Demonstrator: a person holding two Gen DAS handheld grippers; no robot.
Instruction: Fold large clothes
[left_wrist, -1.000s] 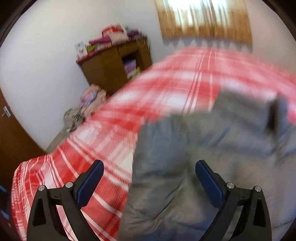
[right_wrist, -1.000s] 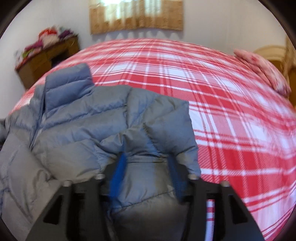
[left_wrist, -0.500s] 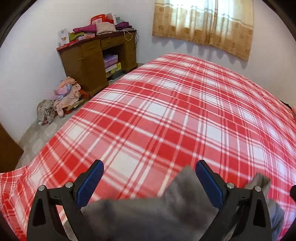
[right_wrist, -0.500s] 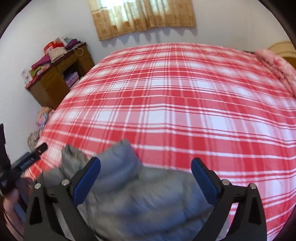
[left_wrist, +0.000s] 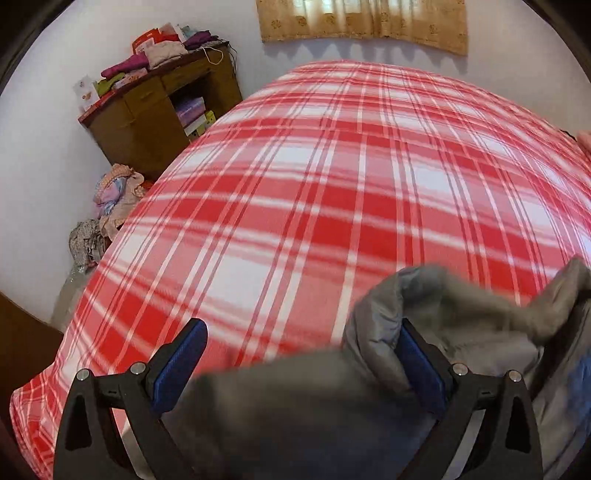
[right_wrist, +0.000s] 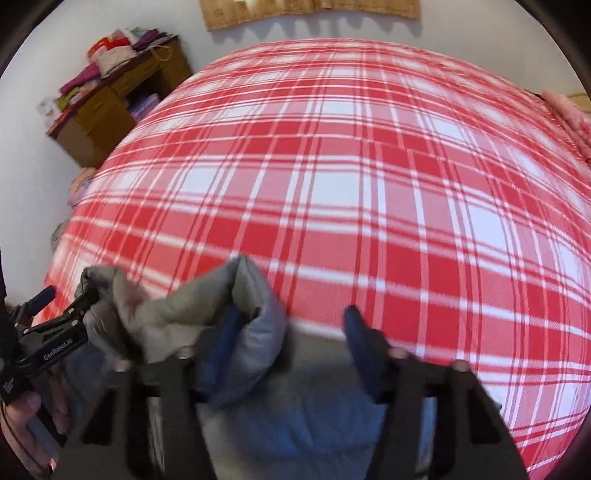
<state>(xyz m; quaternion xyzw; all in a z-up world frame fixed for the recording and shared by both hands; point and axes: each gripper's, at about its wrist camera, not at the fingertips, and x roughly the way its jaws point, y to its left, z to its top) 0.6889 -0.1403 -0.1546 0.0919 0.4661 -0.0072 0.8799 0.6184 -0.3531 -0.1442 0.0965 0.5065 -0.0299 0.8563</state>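
Nearby, grey puffer jacket (left_wrist: 436, 332) bunches between both wide-spread grippers, left (left_wrist: 299, 358) and right (right_wrist: 291, 328), whose jaws just narrowed; wooden desk (left_wrist: 147, 110) beside plaid bed (left_wrist: 332, 184).

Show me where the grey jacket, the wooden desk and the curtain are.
grey jacket (right_wrist: 166, 314): right wrist view, raised puffy fold.
wooden desk (left_wrist: 136, 122): left wrist view, front panel.
curtain (left_wrist: 362, 22): left wrist view, lower part.

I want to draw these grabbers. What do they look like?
Both grabbers match. The left gripper has a black plastic frame with triangle-shaped cut-outs, small silver screws, and dark blue ribbed pads on its jaws. The right gripper looks the same, though blurred. White lettering runs along the left one's side in the right wrist view.
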